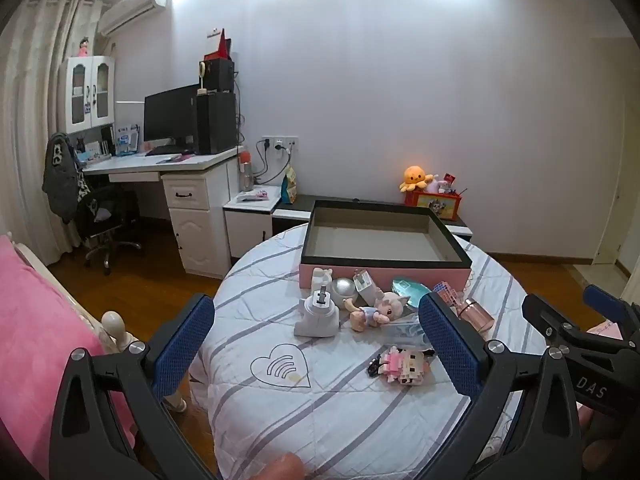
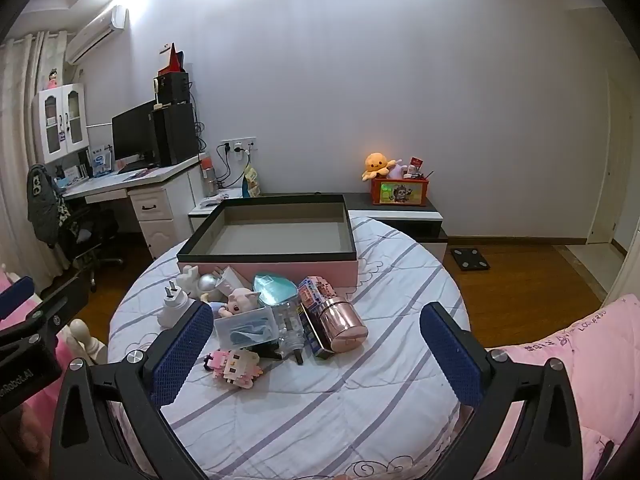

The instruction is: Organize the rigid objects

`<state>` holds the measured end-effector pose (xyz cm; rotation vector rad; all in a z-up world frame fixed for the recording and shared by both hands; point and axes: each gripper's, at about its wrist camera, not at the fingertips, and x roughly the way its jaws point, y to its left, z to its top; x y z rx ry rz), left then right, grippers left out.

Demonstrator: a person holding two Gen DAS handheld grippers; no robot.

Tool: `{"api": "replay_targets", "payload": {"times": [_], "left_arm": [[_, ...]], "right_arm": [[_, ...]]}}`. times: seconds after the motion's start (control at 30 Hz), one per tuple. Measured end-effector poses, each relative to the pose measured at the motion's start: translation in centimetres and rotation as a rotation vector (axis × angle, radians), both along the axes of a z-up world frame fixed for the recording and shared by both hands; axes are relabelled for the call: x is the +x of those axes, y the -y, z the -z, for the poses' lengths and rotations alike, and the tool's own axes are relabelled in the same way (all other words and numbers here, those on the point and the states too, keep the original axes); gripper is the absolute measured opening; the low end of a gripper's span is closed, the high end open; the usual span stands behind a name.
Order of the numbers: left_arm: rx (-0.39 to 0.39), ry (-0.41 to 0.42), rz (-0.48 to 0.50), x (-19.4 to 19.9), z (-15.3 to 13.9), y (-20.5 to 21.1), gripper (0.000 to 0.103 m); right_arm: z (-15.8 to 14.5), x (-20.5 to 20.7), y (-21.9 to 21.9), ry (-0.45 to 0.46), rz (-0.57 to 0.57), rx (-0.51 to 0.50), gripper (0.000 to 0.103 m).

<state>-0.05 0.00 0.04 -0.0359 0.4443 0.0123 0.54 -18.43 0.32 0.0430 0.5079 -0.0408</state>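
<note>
A pink box with a black rim point(image 1: 384, 258) point(image 2: 268, 266) stands open and empty at the far side of the round table. In front of it lies a pile of small things: a white plug adapter point(image 1: 318, 314) point(image 2: 173, 304), a pink-haired doll point(image 1: 380, 310) point(image 2: 239, 300), a pink block figure point(image 1: 402, 365) point(image 2: 236, 365), a rose-gold tin point(image 1: 476, 312) point(image 2: 342, 322), a clear case point(image 2: 248, 326) and a teal piece point(image 2: 276, 289). My left gripper point(image 1: 316, 352) is open and empty above the near table. My right gripper point(image 2: 316, 354) is open and empty, short of the pile.
The table has a white striped cloth point(image 1: 280, 396) point(image 2: 320, 412). A pink bed point(image 1: 36, 320) is at the left, pink bedding point(image 2: 592, 360) at the right. A desk with a monitor point(image 1: 172, 120) and a low cabinet with a red toy box point(image 2: 400, 192) stand by the wall.
</note>
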Motion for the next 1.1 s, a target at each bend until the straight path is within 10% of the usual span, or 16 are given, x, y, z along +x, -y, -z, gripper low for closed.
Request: {"api": "replay_targets", "payload": {"times": [1.1], "left_arm": [[-0.018,0.060,-0.003,-1.4,-1.1,-0.1,0.103]], "right_arm": [[-1.1,-1.0,-0.1,0.056,0.004,-0.010,0.103]]}}
